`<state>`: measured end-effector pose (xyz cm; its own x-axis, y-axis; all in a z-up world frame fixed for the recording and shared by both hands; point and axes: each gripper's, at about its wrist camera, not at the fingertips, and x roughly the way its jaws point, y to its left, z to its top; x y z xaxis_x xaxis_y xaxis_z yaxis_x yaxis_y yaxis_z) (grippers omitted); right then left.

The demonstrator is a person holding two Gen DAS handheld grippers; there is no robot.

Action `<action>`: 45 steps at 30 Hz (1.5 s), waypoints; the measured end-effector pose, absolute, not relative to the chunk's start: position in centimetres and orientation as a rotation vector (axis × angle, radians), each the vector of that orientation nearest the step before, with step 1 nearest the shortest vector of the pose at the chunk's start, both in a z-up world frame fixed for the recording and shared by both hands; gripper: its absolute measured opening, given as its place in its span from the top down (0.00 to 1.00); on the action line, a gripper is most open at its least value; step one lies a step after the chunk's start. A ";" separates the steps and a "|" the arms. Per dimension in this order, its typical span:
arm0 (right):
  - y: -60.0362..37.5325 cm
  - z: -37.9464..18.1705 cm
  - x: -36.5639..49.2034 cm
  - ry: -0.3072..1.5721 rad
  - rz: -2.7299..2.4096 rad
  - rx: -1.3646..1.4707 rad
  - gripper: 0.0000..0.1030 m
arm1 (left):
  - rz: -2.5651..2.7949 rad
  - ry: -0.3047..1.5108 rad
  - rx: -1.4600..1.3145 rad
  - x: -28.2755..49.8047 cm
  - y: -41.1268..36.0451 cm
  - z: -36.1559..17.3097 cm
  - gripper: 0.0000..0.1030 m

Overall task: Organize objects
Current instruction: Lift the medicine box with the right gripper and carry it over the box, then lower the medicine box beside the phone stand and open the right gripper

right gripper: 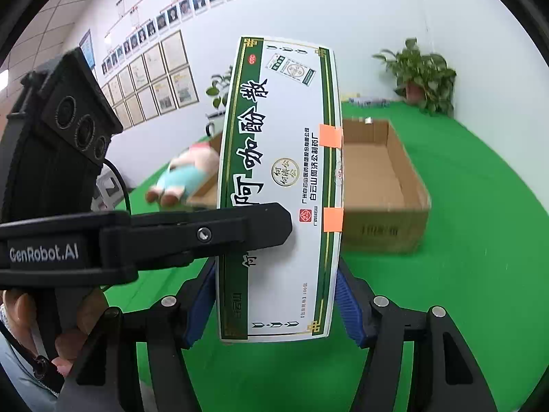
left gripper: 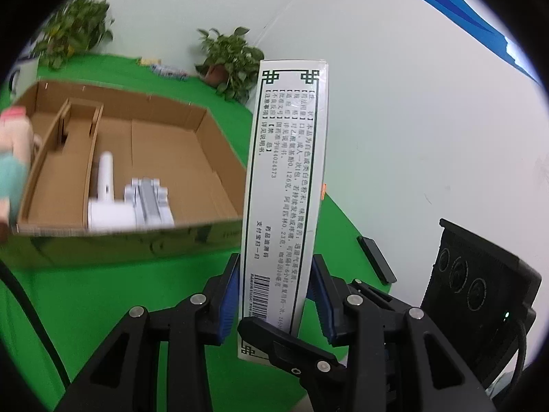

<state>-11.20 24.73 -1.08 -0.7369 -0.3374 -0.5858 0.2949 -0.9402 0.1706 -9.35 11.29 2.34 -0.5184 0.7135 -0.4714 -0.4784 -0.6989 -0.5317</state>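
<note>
Green table [left gripper: 103, 292], cardboard tray [left gripper: 206, 158], plush toy [right gripper: 185, 175]

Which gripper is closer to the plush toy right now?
Left. The left gripper clamps the box on the plush's side; the right gripper clamps the same box on the side away from it.
</note>
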 end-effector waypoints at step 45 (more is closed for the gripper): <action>31.8 -4.8 -35.6 -0.361 -2.352 1.450 0.41 | 2.054 -0.565 -1.389 -33.1 15.4 -4.8 0.66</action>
